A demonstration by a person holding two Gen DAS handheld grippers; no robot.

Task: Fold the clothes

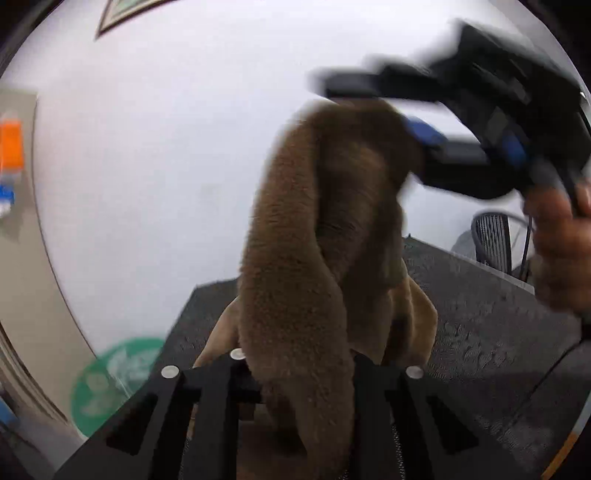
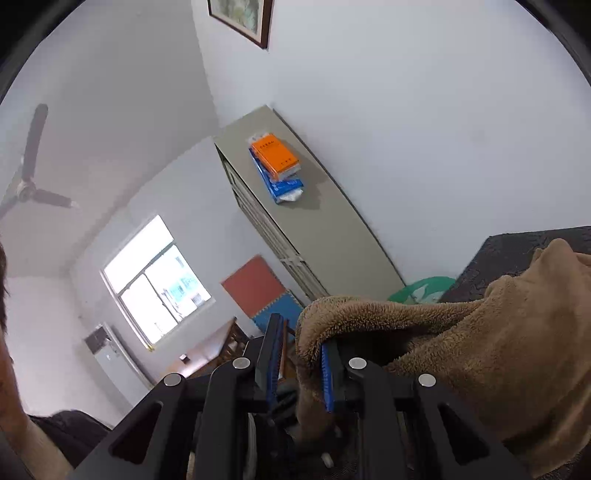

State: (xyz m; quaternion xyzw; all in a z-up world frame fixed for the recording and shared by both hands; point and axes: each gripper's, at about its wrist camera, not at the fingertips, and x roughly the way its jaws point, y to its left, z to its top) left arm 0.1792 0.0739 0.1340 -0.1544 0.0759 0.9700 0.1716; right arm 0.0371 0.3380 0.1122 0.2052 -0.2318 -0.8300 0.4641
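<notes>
Between the fingers of the left gripper [image 1: 295, 373], at the bottom of the left wrist view, a thick fold of the brown fleece garment [image 1: 306, 258] runs through; the jaws are closed on it. From that grip the fleece rises as a twisted rope, up and to the right of the left gripper, and part of it pools on the dark patterned surface [image 1: 480, 317] just behind.

Right gripper [image 1: 399, 110], blurred, sits at the top of that rope. Its jaws stand spread with the fleece top between them. In its own view the right gripper [image 2: 303, 354] shows a clear gap between the blue-padded fingers [image 2: 327, 373]; the fleece edge drapes over the right-hand finger only, not pinched. The rest of the garment hangs right of that gripper, over the dark surface.

A bare hand [image 1: 561, 251] holds the right gripper's handle.

Beyond the fleece: a green round object [image 2: 421, 290] low by the dark surface, then a grey cabinet [image 2: 332, 229] with an orange and blue stack [image 2: 277, 166] on it, a window [image 2: 159, 280], a ceiling fan [image 2: 29, 177], and a framed picture [image 2: 243, 18] on the white wall.
</notes>
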